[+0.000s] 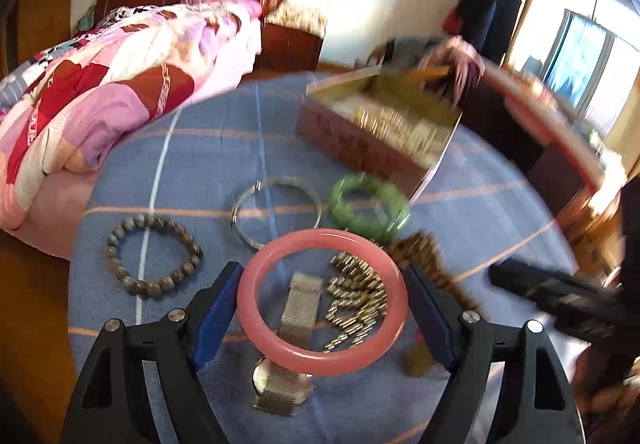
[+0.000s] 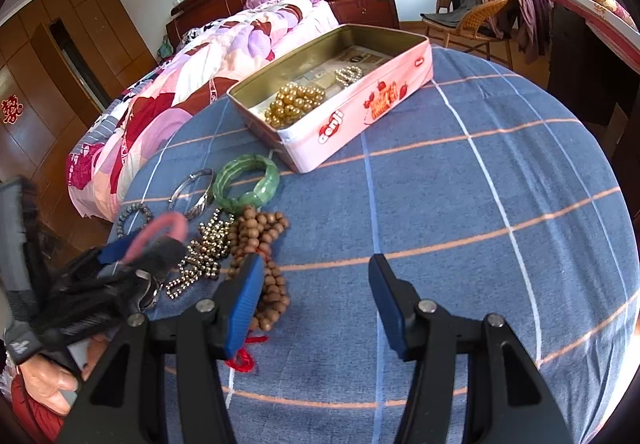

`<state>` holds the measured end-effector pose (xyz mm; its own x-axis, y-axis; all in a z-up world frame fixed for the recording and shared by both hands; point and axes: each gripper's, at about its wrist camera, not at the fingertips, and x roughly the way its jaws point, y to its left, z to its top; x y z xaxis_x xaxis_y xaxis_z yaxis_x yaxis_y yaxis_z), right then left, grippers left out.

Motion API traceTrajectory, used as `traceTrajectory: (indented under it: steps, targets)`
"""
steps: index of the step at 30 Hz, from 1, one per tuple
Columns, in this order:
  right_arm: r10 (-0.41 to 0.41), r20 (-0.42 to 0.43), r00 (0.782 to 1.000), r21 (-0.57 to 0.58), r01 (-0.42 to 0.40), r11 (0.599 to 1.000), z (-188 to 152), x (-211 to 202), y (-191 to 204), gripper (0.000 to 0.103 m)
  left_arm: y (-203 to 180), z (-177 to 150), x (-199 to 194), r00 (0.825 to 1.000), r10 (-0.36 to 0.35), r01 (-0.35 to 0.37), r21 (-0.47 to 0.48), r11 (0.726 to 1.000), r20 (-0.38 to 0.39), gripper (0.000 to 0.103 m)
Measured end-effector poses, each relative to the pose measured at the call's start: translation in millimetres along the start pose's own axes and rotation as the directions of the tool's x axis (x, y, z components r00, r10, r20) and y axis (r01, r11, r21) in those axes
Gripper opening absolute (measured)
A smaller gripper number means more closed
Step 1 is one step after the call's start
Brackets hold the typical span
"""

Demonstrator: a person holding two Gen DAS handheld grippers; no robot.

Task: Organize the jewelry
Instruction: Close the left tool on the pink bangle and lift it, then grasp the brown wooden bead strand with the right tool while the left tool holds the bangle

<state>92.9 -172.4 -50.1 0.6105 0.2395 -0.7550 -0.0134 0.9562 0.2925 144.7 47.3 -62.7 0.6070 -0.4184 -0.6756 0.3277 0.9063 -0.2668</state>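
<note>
Left wrist view: left gripper (image 1: 324, 304) clamps the pink bangle (image 1: 322, 301) by its outer rim, above the watch (image 1: 286, 376); carry it level toward the tin (image 1: 360, 148). Right wrist view: right gripper (image 2: 316, 300) hangs wide open and empty beside the wooden beads (image 2: 262, 256); tin (image 2: 360, 112) lies ahead.

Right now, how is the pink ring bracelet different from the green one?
The smooth pink bangle is gripped between the left gripper's blue fingers, lifted; the chunky green segmented bracelet lies flat on the blue checked cloth. The pink looks thinner and plain, the green faceted. Both are closed rings.
</note>
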Motion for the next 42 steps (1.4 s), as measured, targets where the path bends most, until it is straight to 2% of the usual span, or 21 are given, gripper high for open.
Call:
traceTrajectory:
  steps: [2,6,14,16,19,20,21,23,26,28,36,42]
  targets:
    - [0.004,0.000,1.000,-0.003,-0.004,1.000,0.0,0.0,1.3,0.058,-0.4,3.4,-18.5,0.998,-0.019,0.020,-0.012,1.000,0.063,0.080]
    - [0.007,0.011,1.000,-0.031,-0.006,0.999,0.4,-0.6,8.2,0.058,-3.1,8.0,-38.9,0.994,-0.010,0.012,-0.014,1.000,0.108,0.080]
    - [0.021,-0.045,0.999,-0.128,-0.026,0.991,3.6,33.4,36.6,0.058,-5.5,8.9,-43.1,0.993,0.028,-0.026,-0.019,0.999,0.118,0.080]
    - [-0.008,-0.050,0.999,-0.174,-0.001,0.985,3.0,42.2,45.8,0.059,-5.8,7.9,-42.9,0.993,0.029,-0.027,-0.020,0.999,0.116,0.080]
    - [-0.039,-0.056,0.998,-0.226,0.025,0.974,2.7,46.6,51.7,0.046,-6.8,6.9,-43.6,0.993,0.033,-0.031,-0.018,0.999,0.114,0.081]
    - [-0.034,-0.059,0.998,-0.232,0.020,0.973,3.2,46.9,50.8,0.031,-6.9,7.4,-42.6,0.993,0.037,-0.035,-0.019,0.999,0.112,0.081]
    - [-0.030,-0.062,0.998,-0.229,0.015,0.973,3.5,46.8,48.3,0.027,-6.6,7.4,-42.4,0.993,0.037,-0.035,-0.021,0.999,0.110,0.081]
    - [-0.012,-0.069,0.998,-0.201,-0.002,0.980,4.7,44.2,40.0,0.025,-8.2,7.5,-41.2,0.993,0.036,-0.033,-0.030,0.999,0.110,0.081]
    - [-0.006,-0.039,0.999,-0.164,-0.001,0.986,8.3,32.3,29.6,0.024,-12.0,7.3,-40.5,0.993,0.032,-0.029,-0.028,0.999,0.111,0.081]
    - [0.012,-0.006,1.000,-0.125,-0.013,0.992,12.8,18.4,20.8,0.018,-16.9,7.9,-39.3,0.993,0.032,-0.030,-0.018,0.999,0.113,0.081]
    - [-0.051,0.123,0.991,-0.091,0.062,0.994,34.9,-18.5,11.5,0.018,-28.7,13.9,-30.0,0.994,0.008,-0.007,-0.008,1.000,0.108,0.081]
    - [-0.055,0.184,0.981,-0.076,0.070,0.995,60.4,-26.5,6.4,0.018,-37.1,25.9,-22.0,0.993,-0.005,0.005,-0.005,1.000,0.118,0.081]
